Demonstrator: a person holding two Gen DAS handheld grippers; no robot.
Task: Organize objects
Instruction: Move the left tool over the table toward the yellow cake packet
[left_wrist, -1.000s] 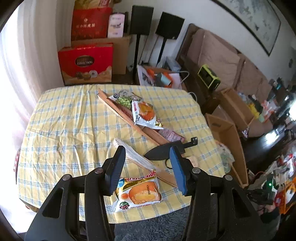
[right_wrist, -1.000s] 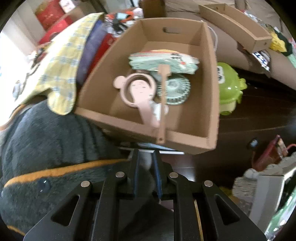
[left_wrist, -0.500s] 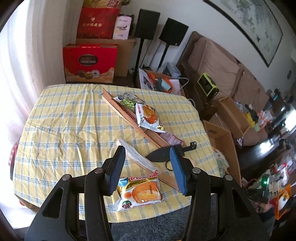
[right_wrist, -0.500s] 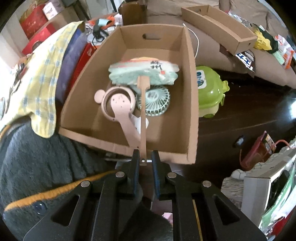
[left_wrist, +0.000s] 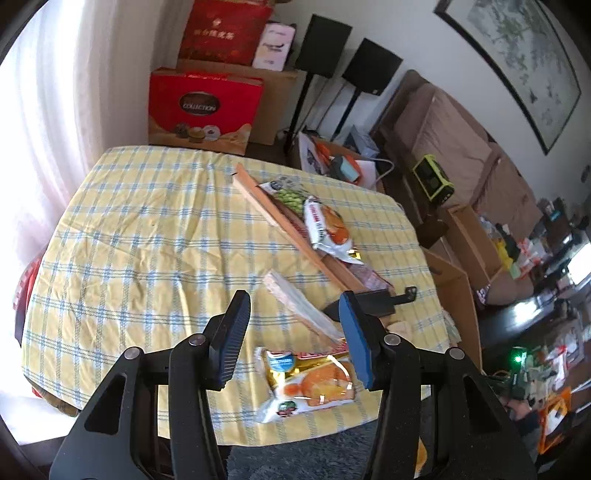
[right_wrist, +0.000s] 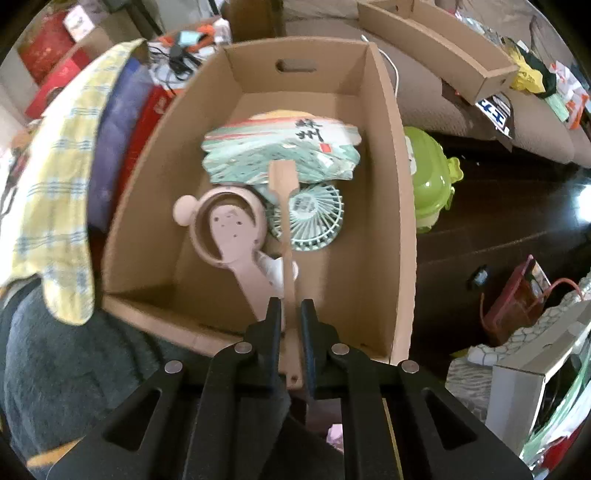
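In the right wrist view an open cardboard box (right_wrist: 384, 184) holds a printed paper fan (right_wrist: 280, 147), a small teal electric fan (right_wrist: 314, 221) and a pink hand fan (right_wrist: 229, 229). The paper fan's wooden handle (right_wrist: 286, 236) leans over the box's near wall. My right gripper (right_wrist: 290, 314) is closing on it, pads against its sides. In the left wrist view my left gripper (left_wrist: 293, 299) hangs open and empty over the near edge of the checked table (left_wrist: 147, 240). It is above a folded fan (left_wrist: 299, 306), just beyond an orange snack packet (left_wrist: 314, 384).
A long wooden tray (left_wrist: 258, 199) with snack packets (left_wrist: 328, 229) crosses the table, and a black object (left_wrist: 365, 302) lies at its near end. A green plastic container (right_wrist: 432, 181) stands right of the box. Red gift boxes (left_wrist: 203, 107), speakers and a sofa line the far side.
My right gripper has moved forward over the box's near wall, its jaws have narrowed, and the fan's handle now sits between them. My left gripper has drifted a little over the table.
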